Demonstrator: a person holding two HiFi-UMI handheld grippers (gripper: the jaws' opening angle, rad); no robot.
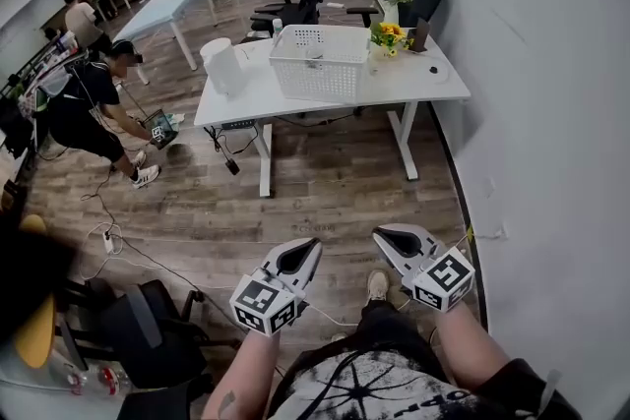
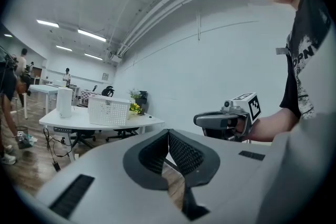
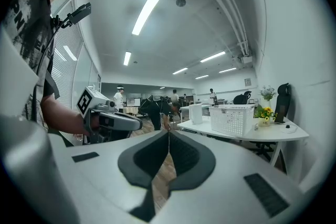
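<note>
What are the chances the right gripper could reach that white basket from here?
Probably not. The right gripper, jaws shut on nothing, is held near the person's body, and wooden floor separates it from the table bearing the white basket. Nothing seems to block the way, though.

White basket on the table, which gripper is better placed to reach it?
Left, probably: the left gripper lines up with the white basket; the right gripper sits off to its right. Both are far off, jaws together.
</note>
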